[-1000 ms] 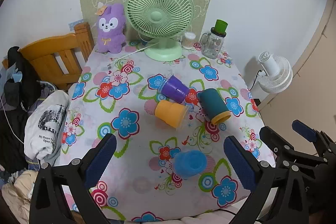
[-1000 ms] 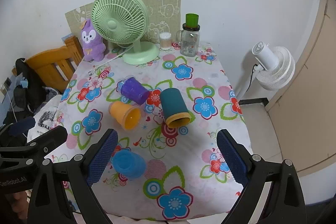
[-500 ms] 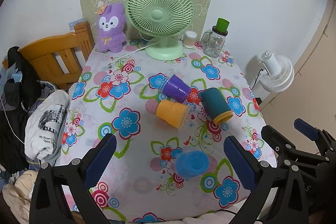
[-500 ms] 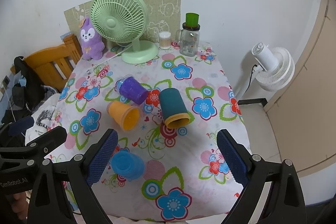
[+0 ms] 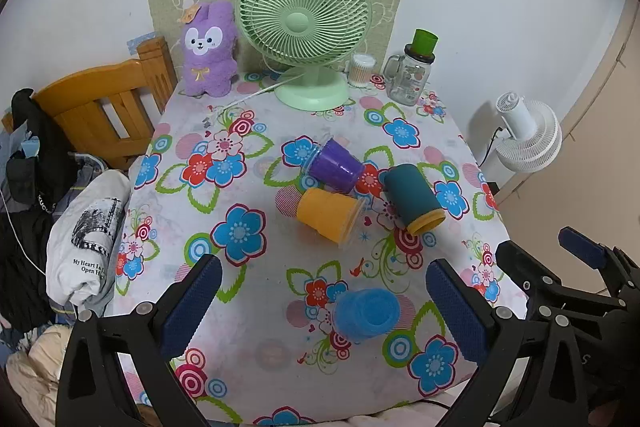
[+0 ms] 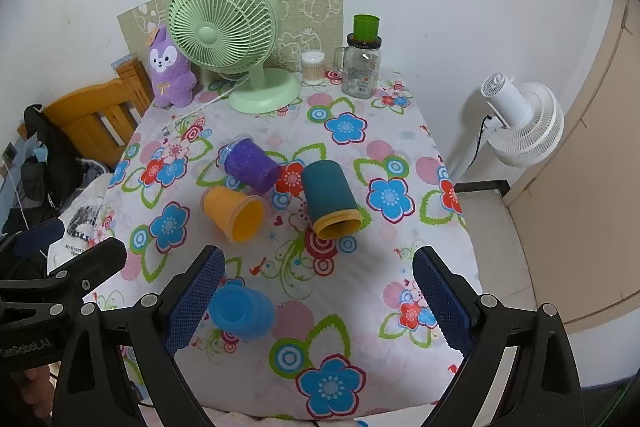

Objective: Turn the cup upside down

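Left wrist view: over the last second both grippers, left gripper (image 5: 322, 301) and right gripper (image 6: 320, 301), have drifted slightly; both are spread, empty. Blue cup (image 5: 366, 313) lies near the desk (image 5: 256, 343) front edge, unflipped.

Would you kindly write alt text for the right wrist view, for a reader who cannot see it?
The open right gripper hovers over a floral table where purple, orange and teal cups lie tipped on their sides. A blue cup stands nearest; a green fan stands behind.
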`<state>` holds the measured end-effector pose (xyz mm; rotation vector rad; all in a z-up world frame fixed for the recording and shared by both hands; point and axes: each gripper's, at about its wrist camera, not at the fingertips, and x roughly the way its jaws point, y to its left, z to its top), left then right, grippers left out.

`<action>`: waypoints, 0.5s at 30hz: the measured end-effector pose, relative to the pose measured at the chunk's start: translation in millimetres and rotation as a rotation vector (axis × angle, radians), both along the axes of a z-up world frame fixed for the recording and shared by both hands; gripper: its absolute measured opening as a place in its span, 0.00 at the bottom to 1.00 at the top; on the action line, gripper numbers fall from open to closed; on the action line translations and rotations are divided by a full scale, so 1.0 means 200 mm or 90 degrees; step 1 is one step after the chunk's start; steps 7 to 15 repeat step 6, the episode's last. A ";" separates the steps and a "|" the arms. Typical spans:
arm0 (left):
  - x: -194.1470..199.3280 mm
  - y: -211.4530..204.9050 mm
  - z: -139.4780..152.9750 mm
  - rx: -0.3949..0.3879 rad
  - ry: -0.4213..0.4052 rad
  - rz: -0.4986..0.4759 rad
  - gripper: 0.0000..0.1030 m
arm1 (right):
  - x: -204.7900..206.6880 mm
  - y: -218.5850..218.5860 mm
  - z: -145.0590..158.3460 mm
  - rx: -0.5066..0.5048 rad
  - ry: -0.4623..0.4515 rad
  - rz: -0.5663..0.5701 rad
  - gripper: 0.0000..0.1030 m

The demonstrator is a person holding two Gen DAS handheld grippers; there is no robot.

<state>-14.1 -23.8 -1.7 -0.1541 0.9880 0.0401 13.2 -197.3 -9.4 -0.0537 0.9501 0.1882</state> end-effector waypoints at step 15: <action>0.02 0.01 -0.01 0.002 0.002 0.003 1.00 | 0.01 0.01 0.00 0.000 0.003 0.004 0.94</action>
